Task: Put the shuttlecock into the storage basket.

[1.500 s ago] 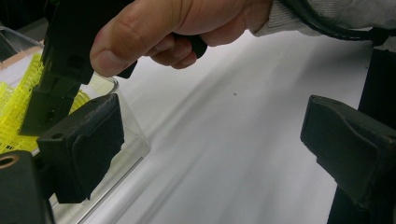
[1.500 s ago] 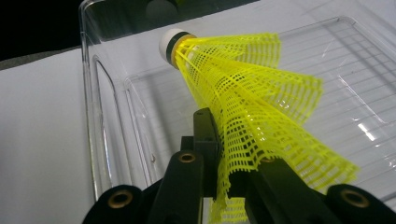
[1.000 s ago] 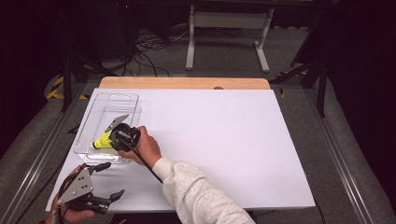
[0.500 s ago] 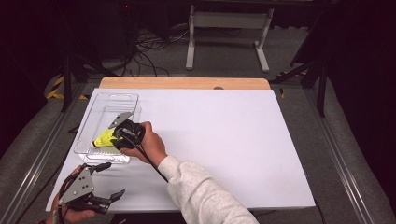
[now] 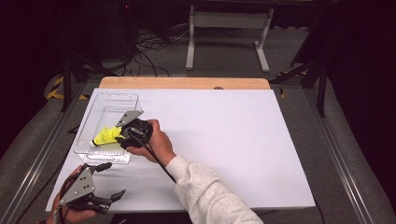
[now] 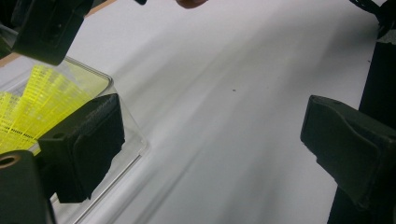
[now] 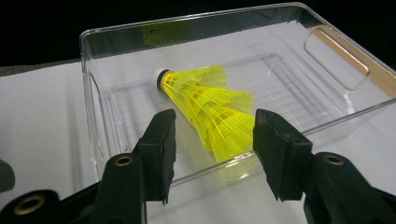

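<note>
A yellow shuttlecock (image 7: 208,114) lies on its side inside a clear plastic tray (image 5: 93,126) at the left of the white surface (image 5: 243,140), its white cork tip pointing away from the right tool (image 7: 212,140). That tool, held by a hand in a pale sleeve (image 5: 210,196), hangs at the tray's near rim with its jaws spread on either side of the shuttlecock's skirt; from the right gripper view they appear to stand clear of it, though contact is hard to rule out. The left tool (image 5: 109,179) sits near the front left corner of the surface, just outside the tray, its jaws wide apart and holding nothing.
</note>
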`<control>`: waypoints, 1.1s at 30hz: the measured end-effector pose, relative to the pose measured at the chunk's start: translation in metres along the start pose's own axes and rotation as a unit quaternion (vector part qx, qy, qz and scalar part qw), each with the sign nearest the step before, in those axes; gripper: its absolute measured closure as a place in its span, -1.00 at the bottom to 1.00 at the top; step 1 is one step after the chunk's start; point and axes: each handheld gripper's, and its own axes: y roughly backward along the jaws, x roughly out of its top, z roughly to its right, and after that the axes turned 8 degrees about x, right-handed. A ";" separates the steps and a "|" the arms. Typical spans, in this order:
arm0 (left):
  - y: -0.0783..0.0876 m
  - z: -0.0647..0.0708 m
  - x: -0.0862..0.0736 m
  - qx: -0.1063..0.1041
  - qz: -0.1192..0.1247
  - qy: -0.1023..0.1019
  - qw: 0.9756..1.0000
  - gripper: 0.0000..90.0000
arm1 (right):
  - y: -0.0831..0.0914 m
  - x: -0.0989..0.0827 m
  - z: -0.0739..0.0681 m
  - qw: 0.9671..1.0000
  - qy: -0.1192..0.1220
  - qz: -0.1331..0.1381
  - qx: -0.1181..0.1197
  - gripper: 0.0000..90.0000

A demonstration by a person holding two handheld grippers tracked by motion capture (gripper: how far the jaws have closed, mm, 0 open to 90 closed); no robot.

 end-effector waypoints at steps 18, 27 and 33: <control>0.000 0.000 -0.001 0.003 -0.004 0.001 1.000 -0.84 | 0.034 -0.010 0.004 0.999 0.010 0.023 -0.031 -0.01; 0.000 -0.001 -0.001 0.005 -0.007 -0.001 1.000 -0.84 | 0.049 -0.014 0.008 0.998 0.012 0.028 -0.050 -0.07; 0.000 0.000 -0.001 0.006 -0.008 -0.001 1.000 -0.84 | 0.058 -0.018 0.011 0.998 0.010 0.030 -0.059 -0.10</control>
